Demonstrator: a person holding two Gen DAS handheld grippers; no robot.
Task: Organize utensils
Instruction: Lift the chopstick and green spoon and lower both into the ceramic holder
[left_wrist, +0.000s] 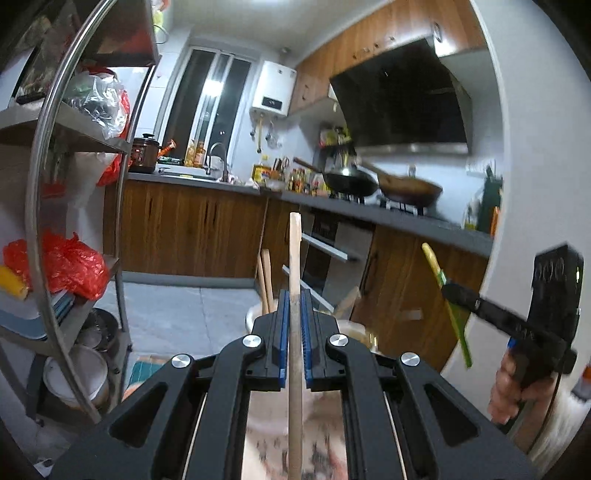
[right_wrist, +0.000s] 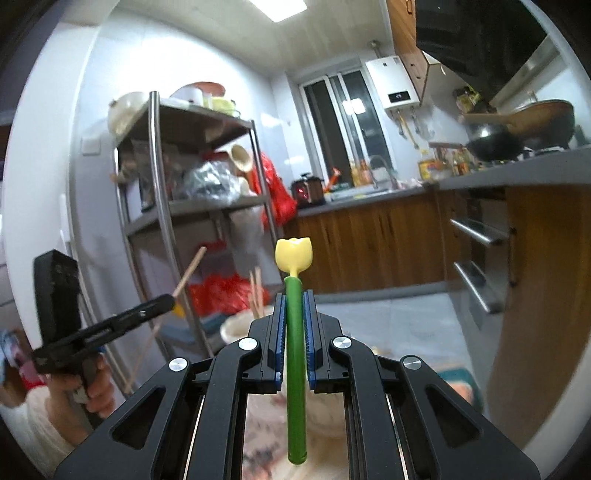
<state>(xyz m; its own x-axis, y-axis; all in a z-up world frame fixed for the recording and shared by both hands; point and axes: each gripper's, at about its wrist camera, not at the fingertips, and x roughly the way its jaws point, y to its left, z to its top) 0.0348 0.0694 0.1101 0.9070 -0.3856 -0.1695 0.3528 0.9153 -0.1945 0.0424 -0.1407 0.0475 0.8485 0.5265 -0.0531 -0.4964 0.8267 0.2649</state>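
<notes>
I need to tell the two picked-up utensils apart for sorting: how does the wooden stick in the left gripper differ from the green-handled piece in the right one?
The wooden stick is plain tan wood; the green-handled utensil is bright green.
The stick looks thinner than the utensil's handle.
The stick's far end is blunt and bare; the utensil ends in a yellow tulip-shaped tip.
Both stand clamped between shut jaws, in the left gripper and right gripper.

A wooden stick (left_wrist: 295, 295) stands between the left gripper's (left_wrist: 294, 325) pads; beyond its tips, a tub (left_wrist: 255, 314) holds more sticks. Shelving (left_wrist: 74, 229) lies left, counter (left_wrist: 388, 218) with woks (left_wrist: 410, 190) right.
</notes>
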